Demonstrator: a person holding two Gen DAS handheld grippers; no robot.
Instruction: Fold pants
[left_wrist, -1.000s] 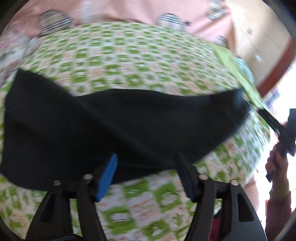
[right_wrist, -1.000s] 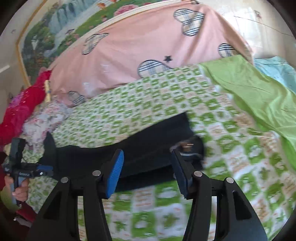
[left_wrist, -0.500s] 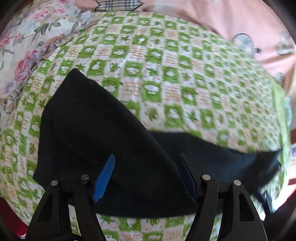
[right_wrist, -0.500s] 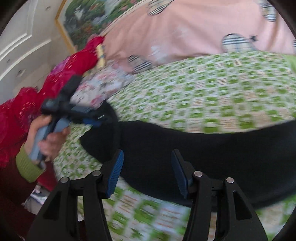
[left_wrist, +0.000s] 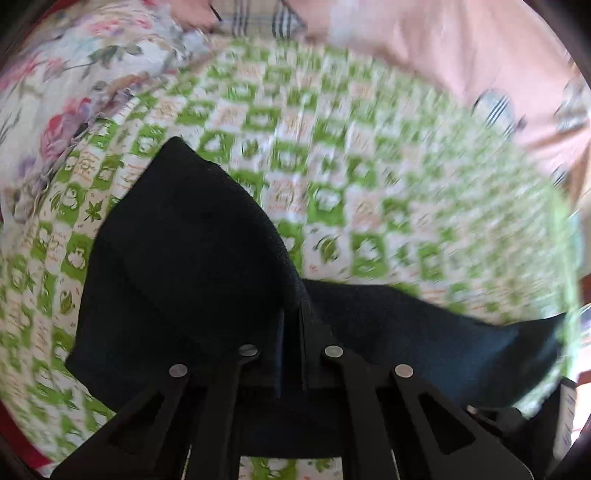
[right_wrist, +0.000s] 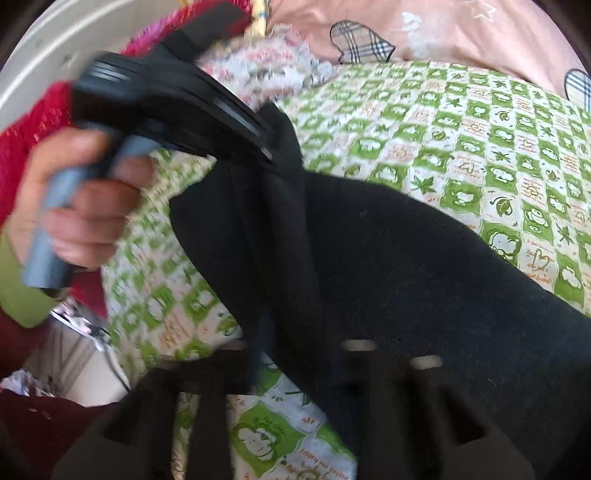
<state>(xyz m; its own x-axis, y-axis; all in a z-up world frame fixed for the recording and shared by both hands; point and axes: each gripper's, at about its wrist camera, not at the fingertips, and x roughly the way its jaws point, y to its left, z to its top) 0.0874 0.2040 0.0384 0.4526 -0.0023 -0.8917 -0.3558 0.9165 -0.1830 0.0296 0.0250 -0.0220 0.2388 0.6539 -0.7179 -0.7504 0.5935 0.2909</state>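
Observation:
The black pants (left_wrist: 177, 258) lie on a green-and-white checked bed sheet (left_wrist: 332, 155). In the left wrist view my left gripper (left_wrist: 291, 321) is shut on a fold of the pants, its fingers close together with cloth between them. The right wrist view shows the pants (right_wrist: 406, 266) stretching across the sheet (right_wrist: 480, 129), and the left gripper (right_wrist: 269, 147) pinching the cloth edge, held by a hand. My right gripper (right_wrist: 299, 354) is blurred at the bottom; its fingers look shut on the pants cloth.
A pink quilt with plaid hearts (left_wrist: 461, 48) lies at the back of the bed. A floral pillow (left_wrist: 55, 85) sits at the left. A red sleeve and the hand (right_wrist: 74, 206) are near the bed's left edge.
Both grippers were open over the pants; now both have closed on the cloth. The right gripper has swung left, close to the left gripper.

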